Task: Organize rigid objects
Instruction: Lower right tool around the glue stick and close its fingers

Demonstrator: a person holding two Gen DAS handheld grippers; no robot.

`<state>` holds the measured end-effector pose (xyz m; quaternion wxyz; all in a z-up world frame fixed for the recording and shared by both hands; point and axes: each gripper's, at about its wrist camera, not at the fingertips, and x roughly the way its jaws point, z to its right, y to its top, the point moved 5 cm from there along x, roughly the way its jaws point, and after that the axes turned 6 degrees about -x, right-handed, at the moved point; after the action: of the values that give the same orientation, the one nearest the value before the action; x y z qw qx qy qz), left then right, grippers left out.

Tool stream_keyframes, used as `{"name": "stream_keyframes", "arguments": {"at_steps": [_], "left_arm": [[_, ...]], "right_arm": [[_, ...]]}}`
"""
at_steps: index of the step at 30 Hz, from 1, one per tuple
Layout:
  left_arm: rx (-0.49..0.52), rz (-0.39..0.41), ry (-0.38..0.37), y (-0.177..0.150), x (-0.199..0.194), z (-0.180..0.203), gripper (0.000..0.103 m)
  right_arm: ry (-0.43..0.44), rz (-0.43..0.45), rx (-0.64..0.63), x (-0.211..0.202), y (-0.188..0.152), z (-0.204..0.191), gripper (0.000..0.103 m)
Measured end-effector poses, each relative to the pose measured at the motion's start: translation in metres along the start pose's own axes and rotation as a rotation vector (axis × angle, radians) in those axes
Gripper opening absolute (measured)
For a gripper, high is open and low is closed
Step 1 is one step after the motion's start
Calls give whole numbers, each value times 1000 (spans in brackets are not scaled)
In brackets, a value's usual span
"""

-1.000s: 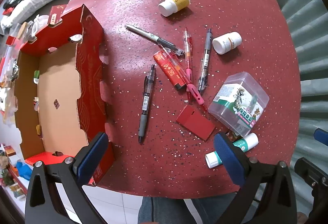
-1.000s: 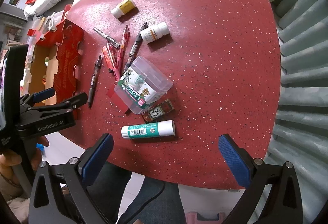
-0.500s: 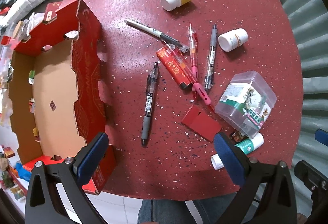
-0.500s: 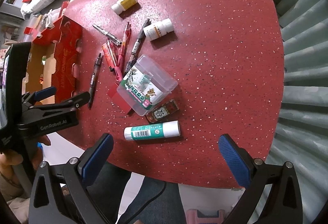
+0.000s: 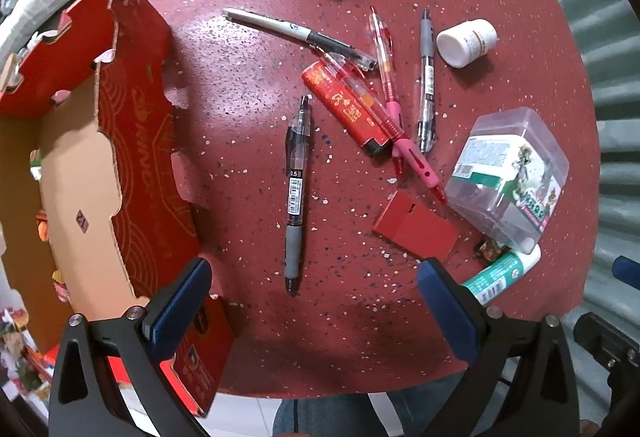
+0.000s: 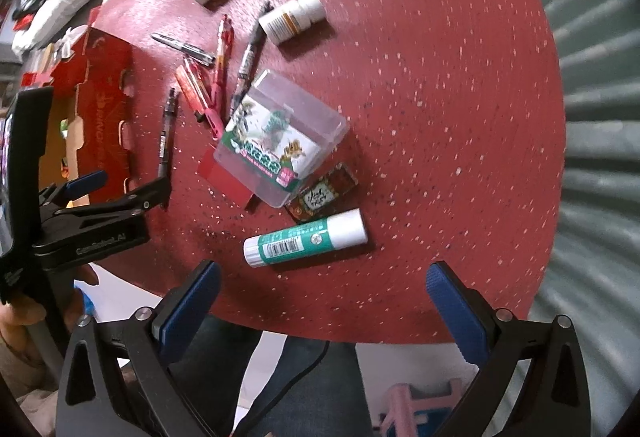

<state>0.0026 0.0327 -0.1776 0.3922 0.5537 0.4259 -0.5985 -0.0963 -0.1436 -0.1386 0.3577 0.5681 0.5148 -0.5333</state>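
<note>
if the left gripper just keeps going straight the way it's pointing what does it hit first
Most likely the black gel pen, which lies alone on the red table, roughly centred ahead of the open left gripper. Depth is hard to judge through the fisheye, so bare tabletop could come first.

The left hand-held gripper (image 5: 313, 287) hovers above the near edge of the red speckled tabletop (image 5: 248, 85), jaws wide apart and empty. Directly ahead, between the blue pads (image 5: 182, 299), lies a black gel pen (image 5: 296, 189), pointing lengthwise away from the hand-held gripper. To the left stands an open red cardboard box (image 5: 136, 141), its near corner just beside the left pad. Ahead and right lies a flat red card (image 5: 416, 227); beyond it, a red lighter (image 5: 346, 105) touches crossed red and pink pens (image 5: 394, 117). Far right sits a clear plastic box (image 5: 508, 173), with a green glue stick (image 5: 500, 273) just beside the right pad. Two white bottles (image 5: 466, 41) lie farther ahead.
</note>
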Motion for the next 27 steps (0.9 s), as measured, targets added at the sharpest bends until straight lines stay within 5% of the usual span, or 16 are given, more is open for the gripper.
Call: {"name": "stream_keyframes", "arguments": {"at_steps": [14,27], "left_arm": [[163,29,53,-8,21,-29,103],[188,115,105,6,26,-6,103]], "right_arm": [[43,-40,177,43,-24,-15,103],[108,-9,621,73,-65,31,103]]}}
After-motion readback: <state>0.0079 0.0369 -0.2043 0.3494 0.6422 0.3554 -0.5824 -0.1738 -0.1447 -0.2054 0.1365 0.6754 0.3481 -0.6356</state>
